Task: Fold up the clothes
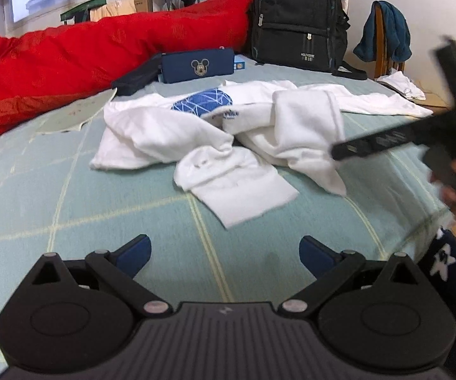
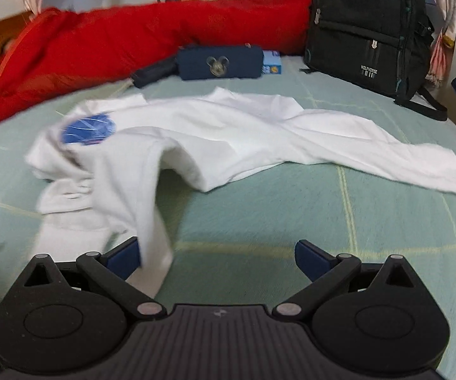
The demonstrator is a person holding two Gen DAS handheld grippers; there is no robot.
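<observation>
Both grippers sit nearest the lenses: the left gripper (image 1: 224, 253) hovers with its jaws spread wide and nothing between them above the near edge of the bed (image 1: 69, 196), and the right gripper (image 2: 217, 258) is likewise spread, a drooping fold of cloth hanging just against its left finger but not pinched. One white T-shirt (image 1: 202, 129), with a blue round print, lies rumpled mid-bed, bunched at its left and trailing a long flat stretch toward the right edge. As I judge it, no fold is made in it: sleeves and hem lie heaped, so smoothing and every fold remain. Going left to right along the far edge, I count one red quilt (image 1: 101, 50), one pale flat sheet (image 1: 76, 112) whose nature I cannot tell, one dark slim pouch (image 1: 137, 77), one navy case (image 1: 196, 65) with a mouse emblem, one small blue box (image 1: 239, 62) and one black backpack (image 1: 297, 19). Beyond the right edge, one teal garment (image 1: 384, 31) drapes a chair, with white cloth (image 1: 402, 85) below, count unclear.
</observation>
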